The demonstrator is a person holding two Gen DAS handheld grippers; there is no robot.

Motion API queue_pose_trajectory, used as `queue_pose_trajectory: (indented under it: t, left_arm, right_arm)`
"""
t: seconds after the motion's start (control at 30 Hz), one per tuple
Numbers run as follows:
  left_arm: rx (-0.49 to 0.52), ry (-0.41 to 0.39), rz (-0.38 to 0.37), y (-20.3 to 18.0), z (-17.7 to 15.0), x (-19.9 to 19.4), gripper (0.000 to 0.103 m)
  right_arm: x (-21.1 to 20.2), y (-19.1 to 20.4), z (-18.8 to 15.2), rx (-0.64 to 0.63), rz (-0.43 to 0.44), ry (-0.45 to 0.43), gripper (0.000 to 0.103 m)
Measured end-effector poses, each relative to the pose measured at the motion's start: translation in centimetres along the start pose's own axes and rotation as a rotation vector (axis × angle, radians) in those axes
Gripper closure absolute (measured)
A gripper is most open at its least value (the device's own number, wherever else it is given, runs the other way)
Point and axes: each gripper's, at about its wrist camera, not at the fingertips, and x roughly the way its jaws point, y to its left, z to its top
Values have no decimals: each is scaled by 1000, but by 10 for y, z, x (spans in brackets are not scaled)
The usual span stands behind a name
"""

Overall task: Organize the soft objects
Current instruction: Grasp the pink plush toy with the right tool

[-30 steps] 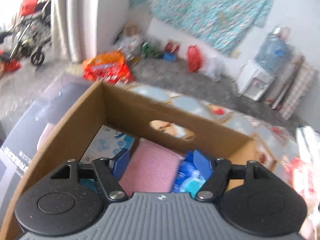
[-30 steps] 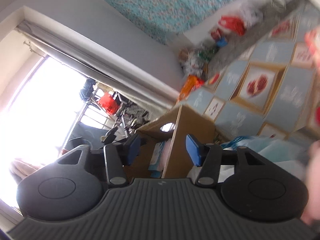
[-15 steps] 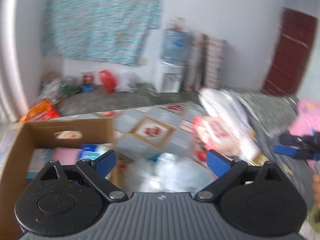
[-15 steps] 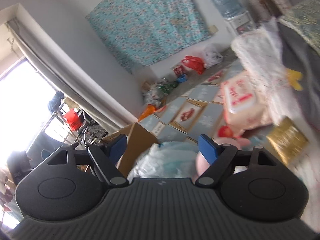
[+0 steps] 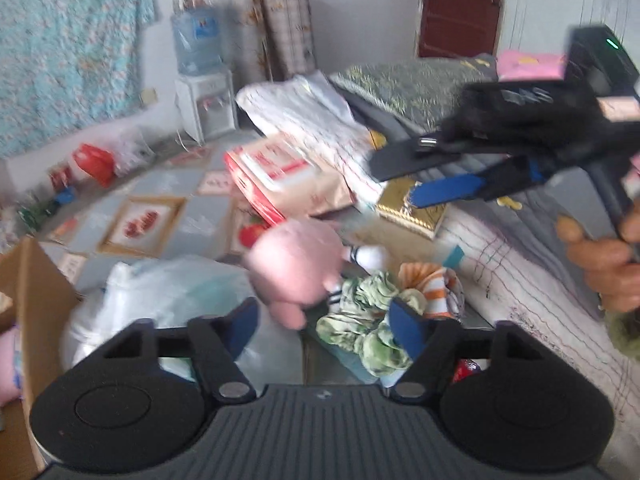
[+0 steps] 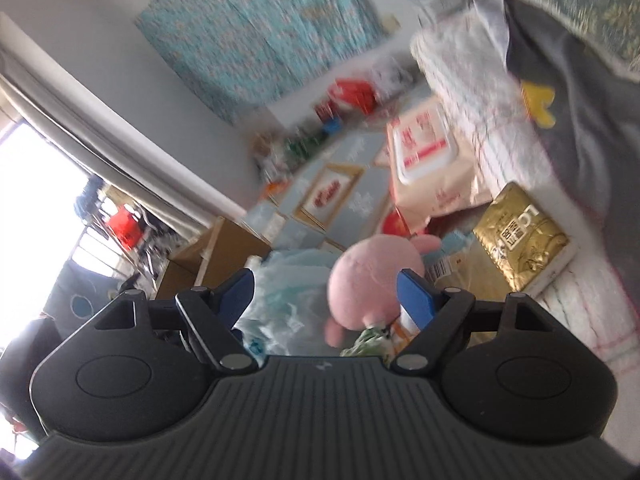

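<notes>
A pink plush toy (image 5: 296,268) lies in a pile with a crumpled green-and-white cloth (image 5: 368,320) and an orange-striped cloth (image 5: 428,280). My left gripper (image 5: 324,328) hovers just above them. Its jaws are closing and touch nothing. In the right wrist view the pink plush toy (image 6: 372,280) sits just beyond my right gripper (image 6: 328,300), close to its right finger. That gripper is open and holds nothing. The right gripper (image 5: 400,186) also shows at the upper right of the left wrist view, in a person's hand (image 5: 600,256).
A clear plastic bag (image 5: 160,300) of pale blue things lies left of the plush, beside an open cardboard box (image 5: 36,292). A pack of wipes (image 6: 424,160), a gold packet (image 6: 524,240) and bedding (image 5: 520,264) lie to the right. Patterned floor mats (image 5: 140,224) stretch behind.
Both views swung from the cardboard box to the pile of soft things on the right. The left jaws spread wide, then narrowed. The right jaws widened.
</notes>
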Motion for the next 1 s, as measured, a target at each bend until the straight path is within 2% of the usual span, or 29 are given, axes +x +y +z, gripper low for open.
queue_pose_trajectory:
  t: [0.13,0.37,0.4,0.5,0.63,0.77,1.0]
  left_arm:
    - [-8,4,26,6,0,16,43]
    - [-37,44,46,27,5,38,43]
    - [-40,47,42,29,5,41,43]
    - [-46,46,31,34,4,43,43]
    - [-56,54,26,38,2,46,43]
    - [-70,48,26,39,1,42,43]
    - [-105,-3,26,39,5,13,38]
  right_arm:
    - [48,1,20,-36,-54,102,24]
    - [121,16,27,-190,-172,233,20]
    - [126,17,26,-208,-184,237,16]
    - [140,21,23,-256,-227,251,11]
    - [150,21,20,-285,-255,268,11]
    - [149,12,19,-269,-232,258,15]
    - [123,1,21,-177,-159,158,20]
